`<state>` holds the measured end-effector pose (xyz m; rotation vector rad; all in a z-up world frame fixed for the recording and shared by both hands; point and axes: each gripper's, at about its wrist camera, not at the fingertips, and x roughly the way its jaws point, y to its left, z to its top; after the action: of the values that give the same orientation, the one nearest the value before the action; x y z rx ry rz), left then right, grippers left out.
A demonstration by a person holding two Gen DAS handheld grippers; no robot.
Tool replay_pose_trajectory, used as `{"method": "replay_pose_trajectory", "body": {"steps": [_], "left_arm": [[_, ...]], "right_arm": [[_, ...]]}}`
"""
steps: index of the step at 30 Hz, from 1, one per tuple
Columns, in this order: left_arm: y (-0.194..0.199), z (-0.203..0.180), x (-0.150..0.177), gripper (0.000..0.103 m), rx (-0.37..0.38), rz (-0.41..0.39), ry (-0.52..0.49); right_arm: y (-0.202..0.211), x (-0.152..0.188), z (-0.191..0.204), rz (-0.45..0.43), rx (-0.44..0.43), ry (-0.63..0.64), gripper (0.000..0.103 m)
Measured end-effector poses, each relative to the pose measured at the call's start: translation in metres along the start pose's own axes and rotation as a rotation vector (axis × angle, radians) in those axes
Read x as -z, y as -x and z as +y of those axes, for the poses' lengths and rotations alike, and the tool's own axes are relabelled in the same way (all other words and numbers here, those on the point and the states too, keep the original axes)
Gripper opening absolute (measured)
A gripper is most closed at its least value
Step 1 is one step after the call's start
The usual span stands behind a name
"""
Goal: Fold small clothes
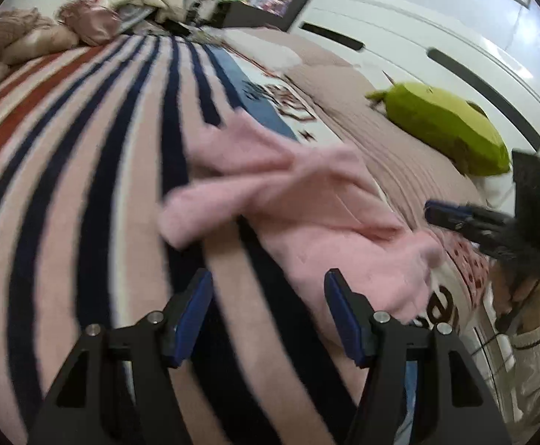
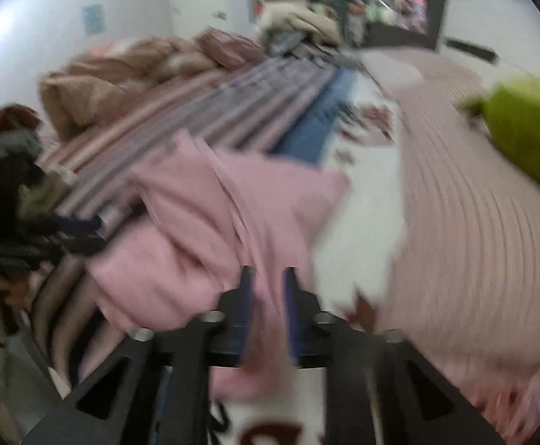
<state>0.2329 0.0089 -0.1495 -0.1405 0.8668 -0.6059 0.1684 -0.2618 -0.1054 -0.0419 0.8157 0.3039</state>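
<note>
One edge of the pink garment (image 2: 203, 222) is pinched by the right gripper (image 2: 268, 278) for folding on the bed (image 1: 66, 148); the left gripper (image 1: 266, 296) is held open, empty.

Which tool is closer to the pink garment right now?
Right. The right tool is shut on the pink garment, gripping its near edge; the left tool is open, just short of it.

1. One pink garment (image 1: 299, 200), lying crumpled at the centre of the left wrist view.
2. One striped blanket (image 1: 84, 141), filling the left half of that view.
3. One green cushion (image 1: 444, 122), at the right of the frame.
4. Two grippers: one (image 1: 268, 313) at the lower centre, the other (image 2: 267, 285) at the lower centre of the right wrist view.
</note>
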Motion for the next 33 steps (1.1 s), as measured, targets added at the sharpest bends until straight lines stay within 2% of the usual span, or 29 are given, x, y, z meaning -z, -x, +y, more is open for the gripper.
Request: {"method": "replay_pose_trajectory", "body": {"steps": [1, 2, 5, 7, 9, 11, 12, 13, 14, 19, 23, 24, 27, 29, 30, 31, 33], "left_arm": [[0.003, 0.006, -0.003, 0.058, -0.017, -0.007, 0.011], [0.006, 0.012, -0.006, 0.058, -0.038, -0.012, 0.021], [0.015, 0.033, -0.014, 0.058, -0.093, -0.033, 0.049], [0.016, 0.042, -0.014, 0.058, -0.08, -0.038, 0.072], [0.016, 0.048, -0.013, 0.058, -0.048, -0.039, 0.085], [0.013, 0.052, -0.012, 0.058, -0.047, -0.031, 0.095], [0.011, 0.053, -0.012, 0.058, -0.053, -0.024, 0.094], [0.01, 0.053, -0.011, 0.058, -0.052, -0.021, 0.093], [0.008, 0.053, -0.011, 0.058, -0.045, -0.018, 0.092], [-0.004, 0.046, -0.011, 0.058, 0.022, 0.01, 0.095], [-0.021, 0.027, -0.012, 0.059, 0.166, 0.053, 0.092], [-0.027, 0.019, -0.012, 0.059, 0.227, 0.068, 0.091], [-0.038, 0.005, -0.013, 0.063, 0.34, 0.097, 0.105], [-0.046, -0.005, -0.014, 0.067, 0.399, 0.125, 0.112], [-0.048, -0.009, -0.015, 0.067, 0.396, 0.135, 0.107], [-0.05, -0.012, -0.013, 0.067, 0.377, 0.146, 0.096], [-0.053, -0.021, -0.008, 0.067, 0.323, 0.171, 0.061]], "right_arm": [[-0.003, -0.013, 0.007, -0.002, -0.025, 0.027, 0.061], [-0.015, -0.03, 0.022, 0.023, -0.047, 0.084, 0.066], [-0.048, -0.051, 0.055, 0.103, -0.079, 0.245, 0.066], [-0.077, -0.059, 0.074, 0.168, -0.13, 0.306, 0.067], [-0.097, -0.06, 0.081, 0.193, -0.135, 0.326, 0.067], [-0.124, -0.066, 0.08, 0.213, -0.056, 0.322, 0.061], [-0.129, -0.069, 0.076, 0.211, -0.038, 0.303, 0.042], [-0.134, -0.073, 0.068, 0.21, -0.02, 0.263, 0.016], [-0.135, -0.077, 0.06, 0.207, -0.009, 0.223, 0.013], [-0.114, -0.082, -0.007, 0.114, 0.013, -0.034, 0.008], [-0.111, -0.071, -0.05, 0.115, 0.085, -0.152, 0.008], [-0.113, -0.07, -0.059, 0.118, 0.1, -0.173, 0.008], [-0.119, -0.062, -0.073, 0.162, 0.052, -0.232, 0.014], [-0.106, -0.063, -0.071, 0.147, 0.029, -0.219, 0.032], [-0.094, -0.063, -0.07, 0.123, 0.024, -0.214, 0.051], [-0.081, -0.062, -0.07, 0.097, 0.007, -0.215, 0.059], [-0.057, -0.052, -0.063, 0.082, -0.078, -0.204, 0.058]]}}
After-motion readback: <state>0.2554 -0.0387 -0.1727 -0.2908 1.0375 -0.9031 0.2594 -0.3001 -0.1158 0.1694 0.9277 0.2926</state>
